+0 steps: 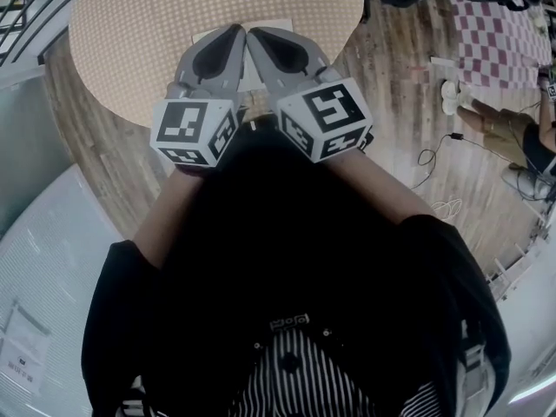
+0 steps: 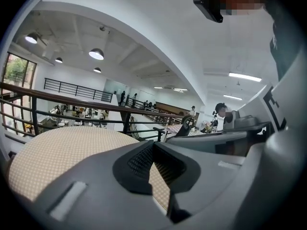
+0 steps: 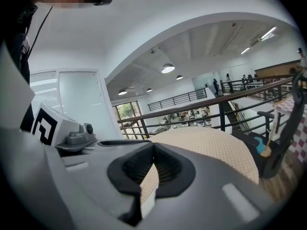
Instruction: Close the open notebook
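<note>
Left claw (image 2: 153, 143) and right claw (image 3: 153, 145) both shut, empty, over white notebook (image 1: 280, 24) on round table (image 1: 122, 33); I judge it light, floppy: take the cover's outer edge.

Left claw (image 1: 236, 29) and right claw (image 1: 255, 33) hide most of the notebook (image 1: 252, 72)

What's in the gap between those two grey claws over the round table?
In the head view, only a white strip of the notebook shows between the left gripper and the right gripper; nothing else.
</note>
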`<state>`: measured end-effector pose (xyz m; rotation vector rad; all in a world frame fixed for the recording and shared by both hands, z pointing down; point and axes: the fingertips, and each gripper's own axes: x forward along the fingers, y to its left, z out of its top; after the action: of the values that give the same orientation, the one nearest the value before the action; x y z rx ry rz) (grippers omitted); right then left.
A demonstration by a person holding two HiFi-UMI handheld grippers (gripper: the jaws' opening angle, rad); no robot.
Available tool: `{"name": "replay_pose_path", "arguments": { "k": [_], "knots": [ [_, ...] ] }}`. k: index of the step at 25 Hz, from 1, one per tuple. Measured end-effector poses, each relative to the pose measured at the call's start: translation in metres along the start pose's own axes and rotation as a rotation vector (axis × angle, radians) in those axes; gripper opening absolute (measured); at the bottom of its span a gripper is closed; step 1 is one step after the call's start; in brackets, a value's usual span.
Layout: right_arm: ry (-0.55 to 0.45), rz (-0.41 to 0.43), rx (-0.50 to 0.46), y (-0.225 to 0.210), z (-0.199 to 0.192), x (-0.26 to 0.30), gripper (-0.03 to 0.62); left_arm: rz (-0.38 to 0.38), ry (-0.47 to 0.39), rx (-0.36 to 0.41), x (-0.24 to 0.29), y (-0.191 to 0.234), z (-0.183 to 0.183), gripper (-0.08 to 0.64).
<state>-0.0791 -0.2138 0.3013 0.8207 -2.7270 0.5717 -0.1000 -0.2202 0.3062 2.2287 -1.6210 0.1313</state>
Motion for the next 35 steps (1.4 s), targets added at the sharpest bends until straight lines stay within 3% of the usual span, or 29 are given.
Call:
{"name": "replay_pose_path", "arguments": {
  "k": [5, 12, 17, 21, 26, 30, 33, 35],
  "knots": [
    [0.042, -0.019, -0.005, -0.007, -0.018, 0.016, 0.000, -0.079, 0.042, -0.083, 0.014, 0.014, -0.024, 0.000],
    [0.091, -0.044, 0.059, -0.015, -0.052, 0.038, 0.000, -0.099, 0.121, -0.110, 0.024, 0.033, -0.058, 0.000],
    [0.127, -0.114, 0.086, -0.035, -0.075, 0.041, 0.000, -0.137, 0.170, -0.167, 0.043, 0.031, -0.085, 0.000],
    [0.162, -0.134, 0.108, -0.041, -0.094, 0.044, 0.000, -0.155, 0.209, -0.170, 0.049, 0.032, -0.104, 0.000],
    [0.212, -0.161, 0.150, -0.053, -0.116, 0.047, 0.000, -0.232, 0.283, -0.147, 0.056, 0.028, -0.130, 0.000],
    [0.263, -0.143, 0.197, -0.057, -0.140, 0.055, 0.000, -0.220, 0.336, -0.169, 0.060, 0.034, -0.153, 0.000],
    [0.293, -0.103, 0.282, -0.058, -0.154, 0.059, 0.000, -0.199, 0.369, -0.234, 0.066, 0.040, -0.167, 0.000],
    [0.300, -0.116, 0.282, -0.063, -0.159, 0.061, 0.000, -0.207, 0.381, -0.230, 0.072, 0.041, -0.173, 0.000]
  ]
}}
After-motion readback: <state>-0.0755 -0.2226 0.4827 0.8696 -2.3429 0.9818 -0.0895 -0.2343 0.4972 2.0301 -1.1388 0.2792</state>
